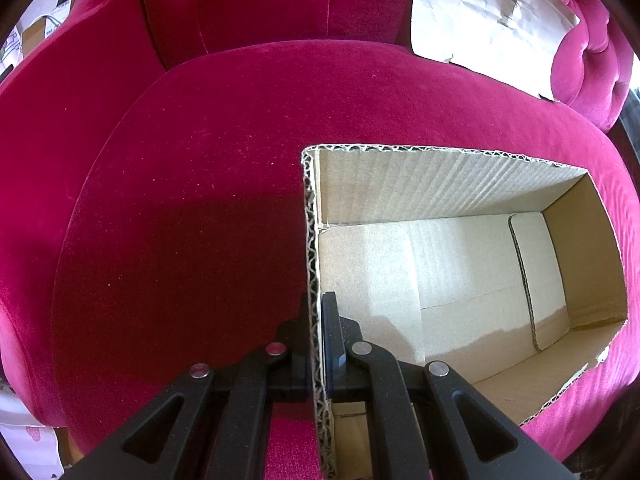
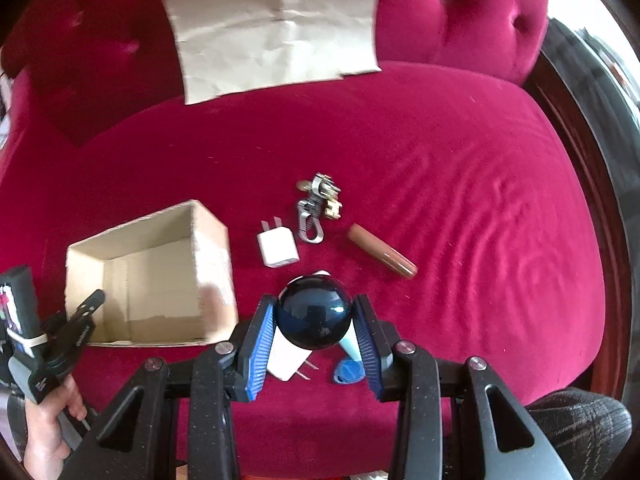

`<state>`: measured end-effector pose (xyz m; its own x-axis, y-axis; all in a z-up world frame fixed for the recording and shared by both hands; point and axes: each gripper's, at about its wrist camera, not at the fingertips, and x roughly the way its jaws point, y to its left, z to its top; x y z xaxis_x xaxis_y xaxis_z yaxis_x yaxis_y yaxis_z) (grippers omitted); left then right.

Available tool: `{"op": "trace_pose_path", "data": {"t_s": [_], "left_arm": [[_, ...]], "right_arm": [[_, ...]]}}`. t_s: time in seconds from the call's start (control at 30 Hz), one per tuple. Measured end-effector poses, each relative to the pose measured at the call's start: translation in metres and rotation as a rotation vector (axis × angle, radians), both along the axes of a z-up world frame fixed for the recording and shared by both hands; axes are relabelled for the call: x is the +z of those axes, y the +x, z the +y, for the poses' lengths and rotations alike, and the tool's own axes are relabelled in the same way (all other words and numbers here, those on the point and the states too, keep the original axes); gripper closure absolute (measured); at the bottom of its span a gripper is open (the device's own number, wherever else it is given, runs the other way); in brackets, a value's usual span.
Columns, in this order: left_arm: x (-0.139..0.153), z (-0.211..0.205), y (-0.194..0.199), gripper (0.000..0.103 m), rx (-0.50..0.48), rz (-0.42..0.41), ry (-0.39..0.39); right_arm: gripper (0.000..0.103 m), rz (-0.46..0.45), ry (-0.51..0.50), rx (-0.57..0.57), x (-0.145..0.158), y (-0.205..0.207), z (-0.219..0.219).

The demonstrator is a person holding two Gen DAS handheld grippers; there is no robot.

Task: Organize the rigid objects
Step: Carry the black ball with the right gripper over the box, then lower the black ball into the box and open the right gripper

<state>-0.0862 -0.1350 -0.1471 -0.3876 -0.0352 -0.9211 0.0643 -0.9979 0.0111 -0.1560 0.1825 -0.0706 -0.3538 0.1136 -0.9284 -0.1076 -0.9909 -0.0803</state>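
An open, empty cardboard box [image 1: 448,184] sits on a red velvet sofa seat; it also shows in the right wrist view [image 2: 212,240]. My left gripper [image 1: 316,304] is shut on the box's left wall, and it shows at the left of the right wrist view [image 2: 90,304]. My right gripper [image 2: 314,312] is shut on a glossy black ball [image 2: 314,312] above the seat. Under it lie a white plug adapter [image 2: 286,358] and a blue tag [image 2: 348,372]. Farther off lie a white charger [image 2: 278,248], a bunch of keys [image 2: 318,208] and a brown tube [image 2: 382,258].
A sheet of brown paper [image 2: 276,24] leans on the sofa back; it also shows in the left wrist view [image 1: 480,20]. The sofa's dark wooden edge [image 2: 576,184] runs along the right. A person's knee [image 2: 580,428] is at the bottom right.
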Motion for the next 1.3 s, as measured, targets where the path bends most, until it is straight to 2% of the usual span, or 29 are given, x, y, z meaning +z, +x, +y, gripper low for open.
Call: {"op": "trace_pose_path", "data": {"t_s": [0.23, 0.57, 0.63, 0.9, 1.3], "left_arm": [[0.001, -0.002, 0.001, 0.099, 0.001, 0.000, -0.002], [0.001, -0.002, 0.000, 0.099, 0.000, 0.000, -0.002], [-0.005, 0.014, -0.007, 0.099, 0.000, 0.000, -0.001], [-0.004, 0.013, -0.004, 0.099, -0.001, 0.001, -0.002], [-0.006, 0.017, -0.001, 0.099, -0.001, 0.002, -0.002]], "right_arm": [[0.061, 0.010, 0.007, 0.102, 0.008, -0.008, -0.039], [0.061, 0.002, 0.020, 0.237, -0.008, -0.021, -0.093], [0.061, -0.004, 0.020, 0.262, -0.013, -0.024, -0.103], [0.061, -0.013, 0.018, 0.308, -0.034, -0.033, -0.129], [0.061, -0.018, -0.018, 0.321, -0.070, -0.044, -0.139]]}}
